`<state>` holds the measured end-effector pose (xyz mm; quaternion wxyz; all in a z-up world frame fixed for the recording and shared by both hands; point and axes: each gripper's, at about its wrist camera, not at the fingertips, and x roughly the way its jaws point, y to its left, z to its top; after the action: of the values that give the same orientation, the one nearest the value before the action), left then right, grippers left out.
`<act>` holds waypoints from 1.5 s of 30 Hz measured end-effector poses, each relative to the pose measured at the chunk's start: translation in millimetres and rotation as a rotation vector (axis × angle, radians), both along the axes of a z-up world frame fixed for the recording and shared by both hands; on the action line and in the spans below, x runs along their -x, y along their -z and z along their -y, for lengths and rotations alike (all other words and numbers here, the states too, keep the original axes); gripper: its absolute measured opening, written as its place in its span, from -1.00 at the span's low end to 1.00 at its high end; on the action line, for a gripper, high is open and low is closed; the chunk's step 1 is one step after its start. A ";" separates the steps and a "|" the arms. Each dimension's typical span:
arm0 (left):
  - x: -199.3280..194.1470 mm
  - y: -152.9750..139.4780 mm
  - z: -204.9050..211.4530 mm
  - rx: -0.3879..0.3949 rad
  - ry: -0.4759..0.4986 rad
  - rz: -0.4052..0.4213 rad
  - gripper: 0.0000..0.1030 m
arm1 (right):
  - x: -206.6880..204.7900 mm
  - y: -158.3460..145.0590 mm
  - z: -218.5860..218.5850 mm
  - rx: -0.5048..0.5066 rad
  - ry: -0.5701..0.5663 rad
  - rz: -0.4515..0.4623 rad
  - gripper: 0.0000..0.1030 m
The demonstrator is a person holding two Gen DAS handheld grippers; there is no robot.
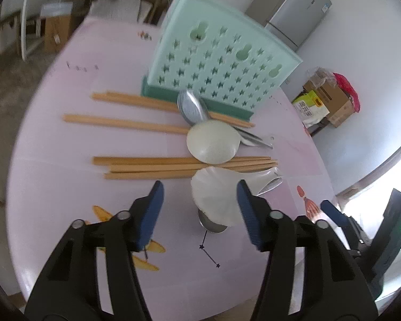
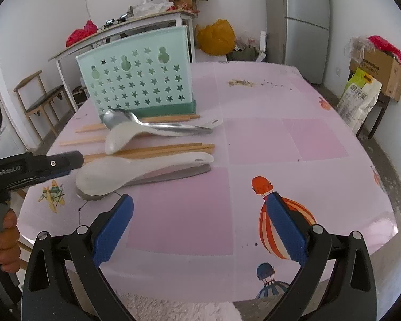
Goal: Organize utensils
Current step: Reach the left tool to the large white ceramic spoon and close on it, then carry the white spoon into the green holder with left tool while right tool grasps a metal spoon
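A mint-green utensil holder (image 1: 216, 64) with star cutouts stands on the pink table; it also shows in the right wrist view (image 2: 139, 80). In front of it lie several wooden chopsticks (image 1: 147, 165), a metal spoon (image 2: 147, 125) and two white ceramic spoons (image 1: 214, 141) (image 2: 136, 171), the near one resting on a second metal spoon (image 1: 211, 224). My left gripper (image 1: 199, 192) is open, just short of the near white spoon's bowl. My right gripper (image 2: 200, 208) is open and empty over the table's near right part. The left gripper also shows in the right wrist view (image 2: 64, 163).
The pink tablecloth (image 2: 280, 144) has printed balloons and a plane. A grey fridge (image 2: 304, 13), cardboard boxes (image 2: 382, 67), a wooden chair (image 2: 37, 99) and a cluttered side table (image 2: 136, 24) stand around the room.
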<state>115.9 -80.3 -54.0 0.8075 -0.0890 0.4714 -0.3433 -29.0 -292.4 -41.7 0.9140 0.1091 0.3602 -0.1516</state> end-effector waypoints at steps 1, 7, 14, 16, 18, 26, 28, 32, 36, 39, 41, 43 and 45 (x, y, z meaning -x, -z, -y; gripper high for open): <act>-3.6 4.0 1.7 0.000 0.002 -0.020 -0.14 | -1.1 0.8 1.1 -0.003 0.001 -0.002 0.88; -14.6 16.7 15.4 0.007 0.022 -0.077 -0.46 | -3.6 5.1 5.0 -0.019 -0.002 -0.010 0.88; -19.2 21.8 20.3 0.027 0.010 -0.114 -0.84 | 0.7 3.0 5.9 -0.012 0.001 0.002 0.88; -19.0 18.3 16.9 0.060 0.001 -0.116 -0.89 | 3.9 0.1 5.3 -0.002 0.000 0.014 0.88; -17.1 14.3 12.2 0.091 -0.001 -0.114 -0.93 | 7.9 -3.8 3.3 0.012 -0.008 0.028 0.88; -8.9 -10.1 -7.0 0.209 -0.016 -0.102 -1.00 | 18.4 -21.2 -23.4 0.094 -0.130 0.090 0.86; -5.1 -16.7 -14.8 0.229 -0.019 -0.094 -1.00 | 19.0 -24.6 -38.4 0.129 -0.194 0.102 0.80; 1.1 -32.8 -37.1 0.270 -0.038 -0.077 -1.00 | 13.6 -22.1 -67.8 0.199 -0.317 0.083 0.62; 5.1 -45.9 -63.1 0.307 -0.071 -0.048 -1.00 | 3.8 -15.3 -92.8 0.283 -0.411 0.055 0.38; 7.2 -53.7 -83.0 0.324 -0.105 -0.027 -1.00 | -9.5 -9.3 -106.9 0.343 -0.475 0.027 0.16; 6.8 -56.2 -96.8 0.337 -0.125 -0.020 -1.00 | -15.9 -6.1 -114.2 0.380 -0.509 0.012 0.06; 5.4 -58.2 -106.8 0.346 -0.145 -0.010 -1.00 | -23.3 -0.1 -123.4 0.434 -0.553 -0.020 -0.11; 4.9 -56.1 -114.2 0.353 -0.159 -0.009 -1.00 | -27.1 7.7 -133.3 0.497 -0.595 -0.055 -0.21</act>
<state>111.0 33.9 2.1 0.8020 -0.2677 0.3987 -0.3552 -1.9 -159.1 -49.4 0.9065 -0.2292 0.3528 0.0347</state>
